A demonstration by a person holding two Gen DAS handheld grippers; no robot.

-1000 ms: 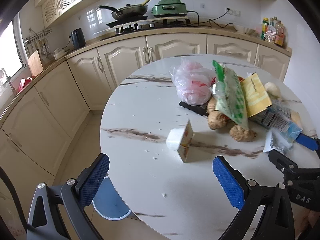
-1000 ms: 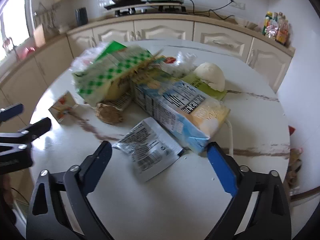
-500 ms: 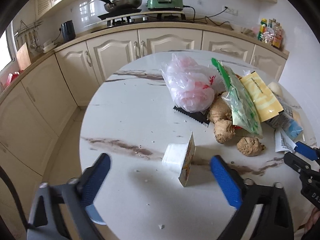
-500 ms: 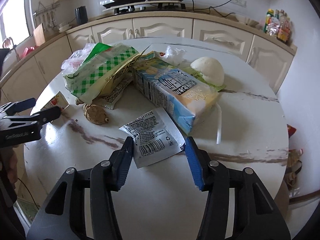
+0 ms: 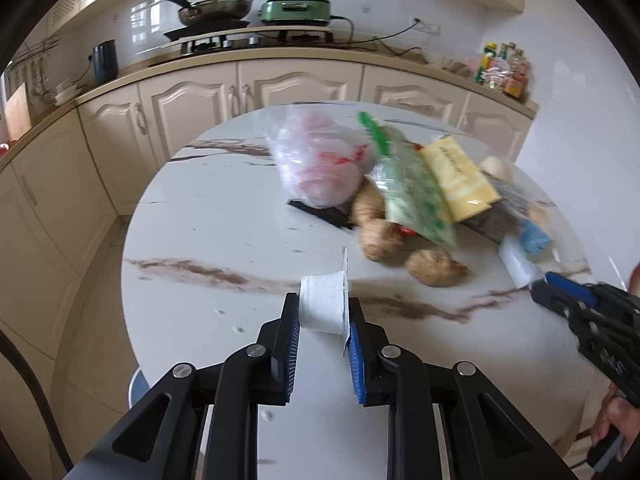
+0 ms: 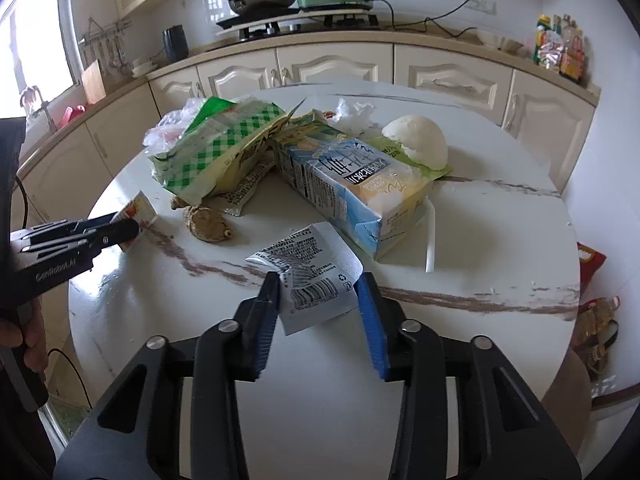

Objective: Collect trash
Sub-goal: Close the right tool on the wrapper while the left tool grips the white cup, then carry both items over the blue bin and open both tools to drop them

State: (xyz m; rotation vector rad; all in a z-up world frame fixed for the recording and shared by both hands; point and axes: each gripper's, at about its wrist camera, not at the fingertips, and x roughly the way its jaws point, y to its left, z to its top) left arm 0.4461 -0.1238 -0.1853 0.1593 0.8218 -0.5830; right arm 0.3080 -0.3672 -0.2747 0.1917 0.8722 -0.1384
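Note:
My left gripper (image 5: 324, 312) is shut on a small white yogurt cup (image 5: 323, 306) with a peeled foil lid, on the round marble table (image 5: 208, 216). The cup also shows in the right wrist view (image 6: 138, 216). My right gripper (image 6: 318, 292) is shut on a white printed wrapper (image 6: 314, 280) with a barcode; it shows in the left wrist view (image 5: 518, 266) too. Other trash lies behind: a green checked bag (image 6: 224, 148), a blue milk carton (image 6: 352, 188), a pink plastic bag (image 5: 320, 164).
Ginger roots (image 5: 434, 266) lie mid-table beside a yellow packet (image 5: 460, 178). A white bun (image 6: 416, 146) sits on a green wrapper. A white straw (image 6: 430, 236) lies right of the carton. Cabinets and a stove (image 5: 224, 36) stand behind; bags lie on the floor (image 6: 592, 308) at right.
Both grippers moved forward and closed: the left onto the yogurt cup, the right onto the white wrapper, which is now crumpled between its fingers.

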